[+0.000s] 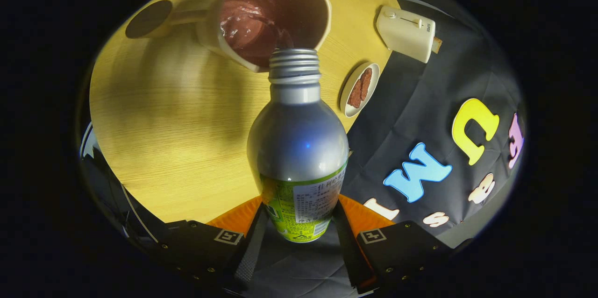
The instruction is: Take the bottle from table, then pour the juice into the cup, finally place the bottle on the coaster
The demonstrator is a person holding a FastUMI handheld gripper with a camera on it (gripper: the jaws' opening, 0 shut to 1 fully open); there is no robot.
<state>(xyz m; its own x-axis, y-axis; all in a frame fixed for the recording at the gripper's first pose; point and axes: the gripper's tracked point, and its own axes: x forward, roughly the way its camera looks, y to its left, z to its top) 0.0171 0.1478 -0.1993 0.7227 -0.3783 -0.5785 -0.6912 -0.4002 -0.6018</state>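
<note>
silver bottle (297, 148) pinched in fingers (251, 246), mouth seemingly over one cup (273, 15).

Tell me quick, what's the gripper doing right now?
Gripper: closed on the bottle, both fingers pressing its sides, its open mouth tipped at the cup.

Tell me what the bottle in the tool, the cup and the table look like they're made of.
Bottle, clamped between the tool fingers: looks like aluminium, satin silver with soft highlights and a threaded metal neck; a glossy printed label wraps its base.
Cup: probably glazed ceramic, a thick cream rim and handle; a dark reddish, shiny inside.
Table: pale wood or wood-look laminate, matte with fine straight grain; I can't tell which.
</note>
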